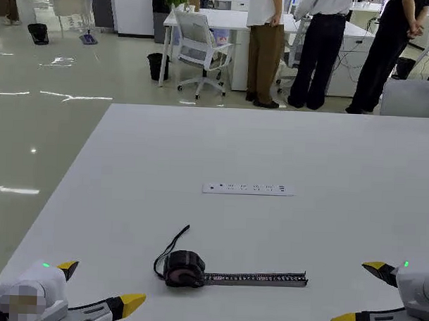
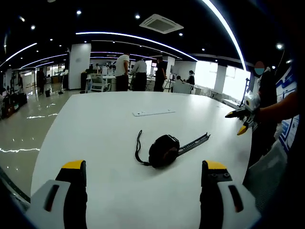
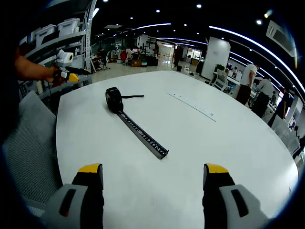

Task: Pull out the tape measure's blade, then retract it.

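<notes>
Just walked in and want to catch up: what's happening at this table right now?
A person holds a two-jaw gripper in each hand over a white table. A black tape measure lies on it, its blade pulled partway out and flat on the surface. The left gripper and the right gripper are both open near the table's front edge, touching nothing. A white power strip lies farther back.
</notes>
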Tool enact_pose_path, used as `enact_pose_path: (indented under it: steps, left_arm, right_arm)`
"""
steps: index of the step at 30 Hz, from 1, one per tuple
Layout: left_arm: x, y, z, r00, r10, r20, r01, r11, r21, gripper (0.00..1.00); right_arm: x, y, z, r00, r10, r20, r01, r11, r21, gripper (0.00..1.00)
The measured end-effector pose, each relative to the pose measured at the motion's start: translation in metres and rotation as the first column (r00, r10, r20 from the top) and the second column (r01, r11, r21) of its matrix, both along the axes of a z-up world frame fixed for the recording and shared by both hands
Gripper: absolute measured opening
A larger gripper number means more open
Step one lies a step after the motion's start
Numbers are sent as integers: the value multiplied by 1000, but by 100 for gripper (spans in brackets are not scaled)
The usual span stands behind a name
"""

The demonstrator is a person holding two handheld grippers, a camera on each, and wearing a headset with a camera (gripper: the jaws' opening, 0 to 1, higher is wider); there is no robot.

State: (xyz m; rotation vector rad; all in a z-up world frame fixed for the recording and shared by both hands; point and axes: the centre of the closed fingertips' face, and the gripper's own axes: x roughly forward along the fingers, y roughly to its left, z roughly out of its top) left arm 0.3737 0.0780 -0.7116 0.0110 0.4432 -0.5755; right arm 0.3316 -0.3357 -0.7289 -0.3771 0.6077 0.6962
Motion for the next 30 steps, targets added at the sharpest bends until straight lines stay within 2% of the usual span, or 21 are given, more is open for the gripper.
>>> enact_pose_path:
  steps: [2,9,15,19,21,23,27,28,30]
  left_arm:
    - [0,-6,-1,1000,7,-5,-7,1000,-3,99]
    - [4,-15,-8,999,47,-13,-46,999,9,99]
    - [4,-29,-15,998,51,-46,-52,999,-10,99]
    - [5,-39,-16,998,49,-38,-49,999,-2,99]
    - [6,-43,-16,998,52,-34,-52,999,-2,99]
    - [6,-48,-20,998,47,-43,-47,999,-1,99]
    - [7,-58,-22,998,34,-45,-34,999,1,99]
    - [7,-60,-23,999,34,-42,-34,999,9,98]
    - [8,-62,-22,999,30,-13,-30,999,27,98]
  right_arm:
    - [4,3,-3,999,31,-7,-32,999,-15,87]
    - [24,8,-9,997,69,-26,-70,997,-25,84]
    - [35,15,-17,991,124,-52,-127,991,-51,81]
    - [38,19,-20,984,162,-69,-167,983,-71,79]
    - [41,20,-23,980,185,-77,-191,977,-90,79]
    - [42,20,-25,974,211,-86,-220,968,-116,78]
    - [43,23,-29,959,259,-117,-274,953,-127,77]
    - [43,23,-31,954,272,-129,-289,947,-139,75]
    - [44,25,-33,946,290,-144,-309,940,-143,72]
